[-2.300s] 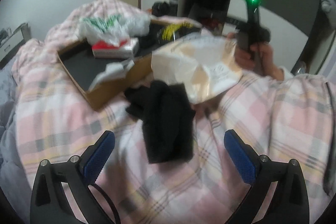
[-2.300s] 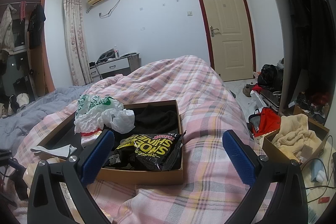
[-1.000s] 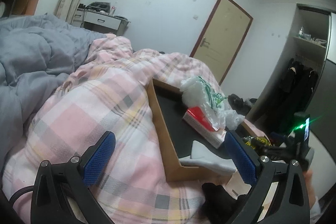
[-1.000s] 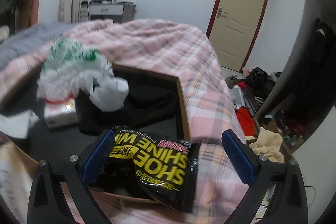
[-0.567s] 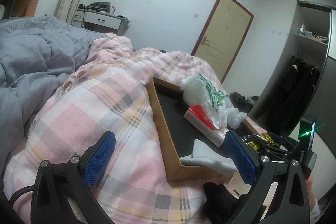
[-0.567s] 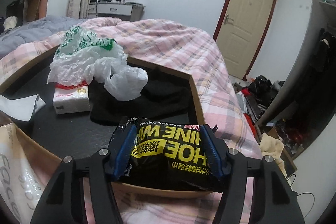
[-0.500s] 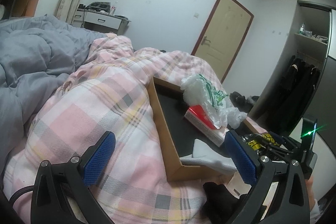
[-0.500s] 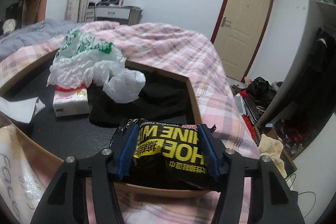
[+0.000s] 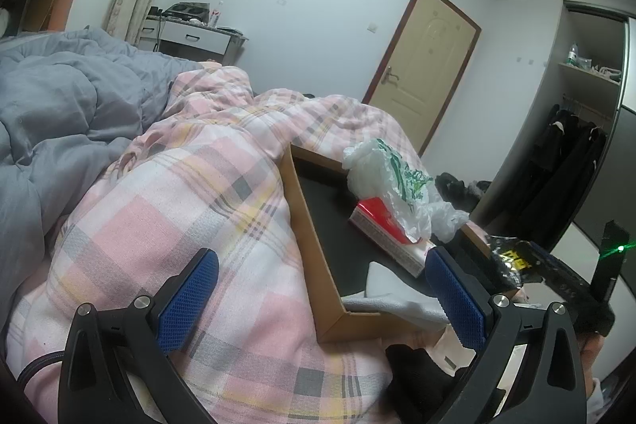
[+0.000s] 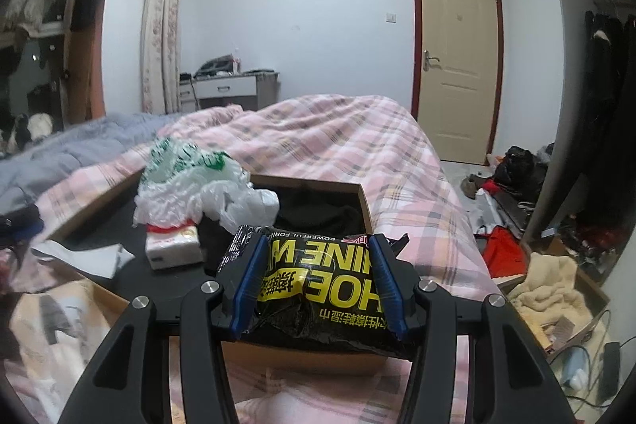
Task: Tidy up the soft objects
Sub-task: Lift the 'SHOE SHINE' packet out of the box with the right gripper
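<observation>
The right gripper (image 10: 316, 281) has its blue fingers (image 10: 248, 275) on either side of the black-and-yellow shoe-shine wipes pack (image 10: 318, 284), and they are closing, the film already bunched between the pads; the pack sits at the near right corner of the cardboard box (image 10: 363, 203), seemingly lifted off its floor. The likeliest trouble is slip: the pack is glossy and soft, so it may squeeze out of the pads or sag and twist if carried fast. Its hanging lower edge could also catch the box wall, dragging the light box across the pink plaid quilt (image 10: 357, 149). The left gripper (image 9: 322, 292) stands wide apart, holding nothing, over the quilt beside the box's near left corner. The right wrist view alone shows the grip itself, the dark garment (image 10: 318, 213) at the back of the box, and the cluttered floor by the door. The left wrist view shows the right gripper only as a side glimpse at the far edge with its green light (image 9: 620, 248), but adds the grey duvet (image 9: 59, 113), the box's left wall, and a black cloth (image 9: 417, 364) lying outside the box. Both show the white-and-green plastic bag (image 9: 389, 177) draped over the red-and-white tissue pack (image 9: 381, 229).
</observation>
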{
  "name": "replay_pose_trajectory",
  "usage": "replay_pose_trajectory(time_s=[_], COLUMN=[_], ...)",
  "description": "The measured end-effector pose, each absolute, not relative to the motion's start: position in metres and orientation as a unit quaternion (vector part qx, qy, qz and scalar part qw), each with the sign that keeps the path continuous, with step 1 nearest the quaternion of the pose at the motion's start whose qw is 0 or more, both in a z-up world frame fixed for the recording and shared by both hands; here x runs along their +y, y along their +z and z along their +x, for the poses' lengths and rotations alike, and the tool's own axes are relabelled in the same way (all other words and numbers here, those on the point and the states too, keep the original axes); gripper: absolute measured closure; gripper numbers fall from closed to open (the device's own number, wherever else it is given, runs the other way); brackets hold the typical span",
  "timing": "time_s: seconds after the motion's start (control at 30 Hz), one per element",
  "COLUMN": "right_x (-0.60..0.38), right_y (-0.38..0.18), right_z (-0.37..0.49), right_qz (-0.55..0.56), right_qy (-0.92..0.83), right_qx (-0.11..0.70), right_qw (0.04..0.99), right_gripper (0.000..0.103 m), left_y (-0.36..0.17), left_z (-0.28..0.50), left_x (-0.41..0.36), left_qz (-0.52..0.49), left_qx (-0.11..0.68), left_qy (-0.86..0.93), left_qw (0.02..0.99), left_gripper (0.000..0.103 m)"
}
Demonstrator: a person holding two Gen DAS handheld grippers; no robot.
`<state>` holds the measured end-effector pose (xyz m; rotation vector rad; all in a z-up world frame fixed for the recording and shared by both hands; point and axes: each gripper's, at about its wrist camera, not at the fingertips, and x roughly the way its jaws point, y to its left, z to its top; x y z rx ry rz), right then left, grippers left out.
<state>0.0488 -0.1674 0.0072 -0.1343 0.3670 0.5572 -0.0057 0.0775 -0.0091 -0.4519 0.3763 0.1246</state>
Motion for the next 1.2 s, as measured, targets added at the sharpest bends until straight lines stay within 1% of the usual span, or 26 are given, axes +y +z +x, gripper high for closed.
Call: replay_pose_trajectory(time_s=[0.1, 0.2, 0.3, 0.43, 0.57, 0.67, 0.8, 0.9, 1.0, 1.07, 1.13, 1.2], right_x=[-0.180, -0.193, -0.200, -0.196, -0.172, -0.160, -0.155, -0.162, -0.171, -0.171, -0.175, -0.179], right_y=[0.010, 0.008, 0.005, -0.007, -0.024, -0.028, -0.029, -0.028, -0.025, -0.024, -0.022, -0.020], right_z=[0.048, 0.045, 0.033, 0.018, 0.023, 0.027, 0.022, 0.023, 0.021, 0.019, 0.018, 0.018], right_qz=[-0.034, -0.009, -0.008, -0.043, -0.108, -0.134, -0.157, -0.146, -0.125, -0.114, -0.099, -0.086], right_qy=[0.307, 0.351, 0.380, 0.400, 0.370, 0.362, 0.353, 0.357, 0.365, 0.366, 0.369, 0.371], right_qx=[0.191, 0.219, 0.223, 0.232, 0.278, 0.295, 0.284, 0.281, 0.271, 0.261, 0.250, 0.243], right_qw=[0.932, 0.910, 0.898, 0.886, 0.880, 0.874, 0.877, 0.879, 0.882, 0.886, 0.890, 0.892], right_gripper=[0.054, 0.054, 0.054, 0.054, 0.054, 0.053, 0.051, 0.049, 0.044, 0.031, 0.025, 0.023], left_y=[-0.010, -0.011, -0.011, -0.011, -0.013, -0.013, -0.013, -0.012, -0.012, -0.012, -0.013, -0.012], left_z=[-0.005, -0.005, -0.006, -0.005, -0.005, -0.005, -0.005, -0.004, -0.005, -0.004, -0.005, -0.004], left_x=[0.077, 0.078, 0.078, 0.078, 0.078, 0.078, 0.078, 0.078, 0.078, 0.078, 0.078, 0.078], left_qz=[-0.223, -0.223, -0.223, -0.223, -0.222, -0.224, -0.223, -0.223, -0.223, -0.223, -0.223, -0.223], left_qx=[0.186, 0.188, 0.188, 0.188, 0.190, 0.189, 0.189, 0.190, 0.190, 0.190, 0.190, 0.190], left_qy=[0.062, 0.062, 0.062, 0.062, 0.063, 0.062, 0.063, 0.063, 0.063, 0.063, 0.063, 0.063], left_qw=[0.955, 0.955, 0.955, 0.954, 0.954, 0.954, 0.954, 0.954, 0.954, 0.954, 0.954, 0.954], left_gripper=[0.000, 0.000, 0.000, 0.000, 0.000, 0.000, 0.000, 0.000, 0.000, 0.000, 0.000, 0.000])
